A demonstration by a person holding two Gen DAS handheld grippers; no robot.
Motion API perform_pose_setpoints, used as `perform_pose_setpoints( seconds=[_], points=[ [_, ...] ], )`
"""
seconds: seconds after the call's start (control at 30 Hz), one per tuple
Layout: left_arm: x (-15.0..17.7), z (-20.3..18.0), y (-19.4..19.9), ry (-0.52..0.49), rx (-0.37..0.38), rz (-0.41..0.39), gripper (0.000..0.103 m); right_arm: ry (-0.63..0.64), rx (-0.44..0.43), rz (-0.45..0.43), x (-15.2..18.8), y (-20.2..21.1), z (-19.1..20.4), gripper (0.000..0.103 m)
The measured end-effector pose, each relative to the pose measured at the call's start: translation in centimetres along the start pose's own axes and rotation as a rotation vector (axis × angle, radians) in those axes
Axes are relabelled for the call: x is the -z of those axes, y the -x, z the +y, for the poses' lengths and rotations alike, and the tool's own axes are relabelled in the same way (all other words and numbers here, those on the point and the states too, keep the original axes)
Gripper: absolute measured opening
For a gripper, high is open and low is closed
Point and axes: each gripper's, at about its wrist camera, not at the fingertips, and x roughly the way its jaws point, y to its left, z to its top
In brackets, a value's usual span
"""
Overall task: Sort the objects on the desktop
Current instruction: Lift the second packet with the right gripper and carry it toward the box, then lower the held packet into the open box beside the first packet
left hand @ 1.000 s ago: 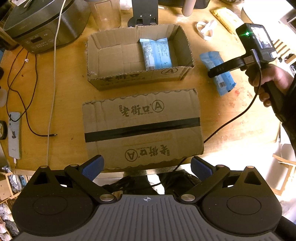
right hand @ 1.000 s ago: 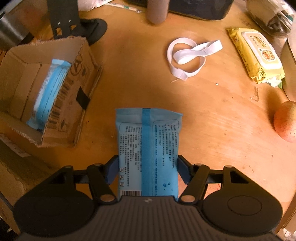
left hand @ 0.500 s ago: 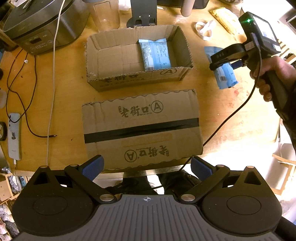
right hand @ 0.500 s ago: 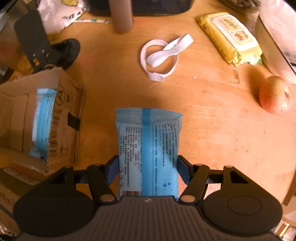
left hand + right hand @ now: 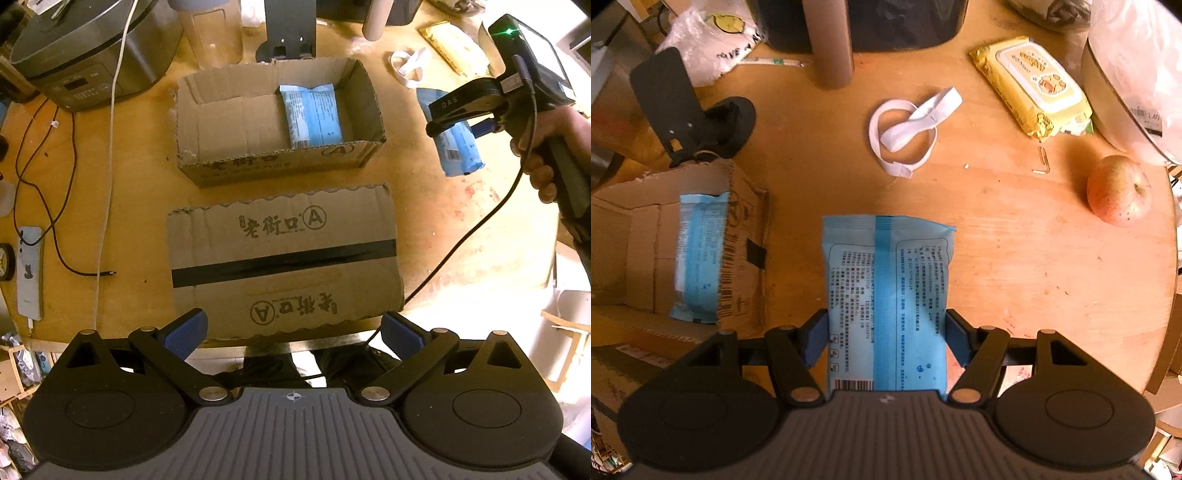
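Note:
My right gripper (image 5: 885,338) is shut on a blue tissue packet (image 5: 886,295) and holds it above the wooden table, right of the open cardboard box (image 5: 746,236). In the left wrist view the packet (image 5: 456,146) hangs in the right gripper (image 5: 460,123) to the right of the box (image 5: 280,162). A second blue packet (image 5: 312,114) lies inside the box at its right end. My left gripper (image 5: 293,332) is open and empty, above the near table edge.
A flat taped cardboard piece (image 5: 284,254) lies in front of the box. A white band (image 5: 908,133), yellow wipes pack (image 5: 1030,88), an apple (image 5: 1117,194) and a paper clip (image 5: 1043,155) lie right of the box. A rice cooker (image 5: 85,48), cables and a phone (image 5: 27,273) are at the left.
My right gripper has lifted the blue packet and carried it up and slightly back; the table looks farther below it. My left gripper has hardly moved.

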Motion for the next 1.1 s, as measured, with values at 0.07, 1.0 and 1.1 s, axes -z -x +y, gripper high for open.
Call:
perform_pose_setpoints(
  seconds=[0.07,1.0,1.1],
  points=[
    [0.0,0.0,0.4,0.001,0.003,-0.007,0.103,0.003,-0.002,-0.005,0.0,0.6,-0.1,0.065],
    [0.1,2.2,2.3,0.019,0.016,-0.043,0.103,0.016,-0.035,-0.030,-0.3,3.2,3.5,0.065],
    [0.2,2.6,2.2,0.024,0.010,-0.039,0.103,0.015,-0.038,-0.030,-0.3,3.1,4.1,0.065]
  ],
)
